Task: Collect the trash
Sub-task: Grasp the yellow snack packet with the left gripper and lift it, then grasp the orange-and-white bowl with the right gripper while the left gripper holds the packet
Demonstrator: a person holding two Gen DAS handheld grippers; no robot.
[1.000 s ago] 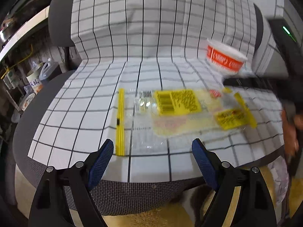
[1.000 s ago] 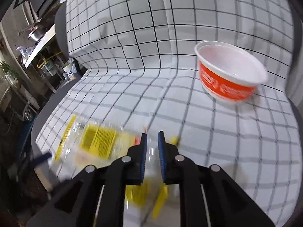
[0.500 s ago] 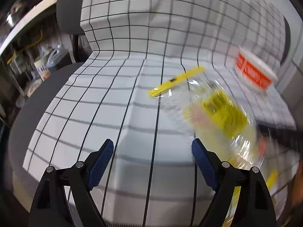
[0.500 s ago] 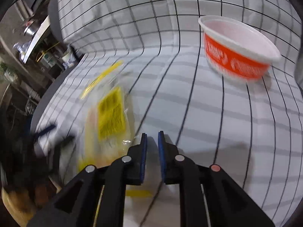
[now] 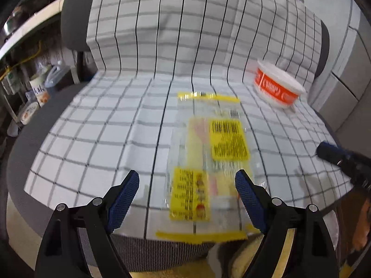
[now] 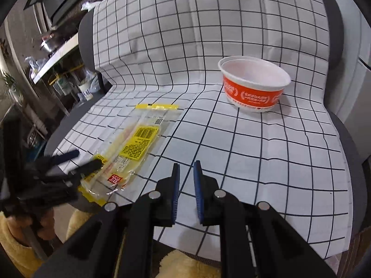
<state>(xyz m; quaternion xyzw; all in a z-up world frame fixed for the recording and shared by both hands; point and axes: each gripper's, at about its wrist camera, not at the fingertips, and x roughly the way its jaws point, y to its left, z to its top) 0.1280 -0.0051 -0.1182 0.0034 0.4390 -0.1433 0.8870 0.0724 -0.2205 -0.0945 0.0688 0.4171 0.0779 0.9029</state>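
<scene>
A clear plastic wrapper (image 5: pixel 208 157) with yellow labels lies flat on the checked cloth (image 5: pixel 104 139), its near end hanging over the seat's front edge. My left gripper (image 5: pixel 186 185) is open, its blue pads standing wide on either side of the wrapper's near end without pressing on it. The right wrist view shows the same wrapper (image 6: pixel 134 143) at the left with the left gripper (image 6: pixel 78 159) over it. My right gripper (image 6: pixel 185 176) is shut to a narrow slit with nothing in it, right of the wrapper. An empty orange and white paper bowl (image 6: pixel 254 88) stands upright at the back right.
The cloth covers a grey chair seat and backrest (image 5: pixel 74 23). Cluttered shelves with bottles and bags (image 6: pixel 76 85) stand to the left. A grey cabinet (image 5: pixel 343 88) is at the right. Yellow fluffy fabric (image 6: pixel 190 264) shows below the seat edge. A hand (image 6: pixel 44 227) holds the left gripper.
The wrapper has swung from lying crosswise to lengthwise, its end now at the front edge. The right gripper has drawn off it to the right. The left gripper stays open over it.
</scene>
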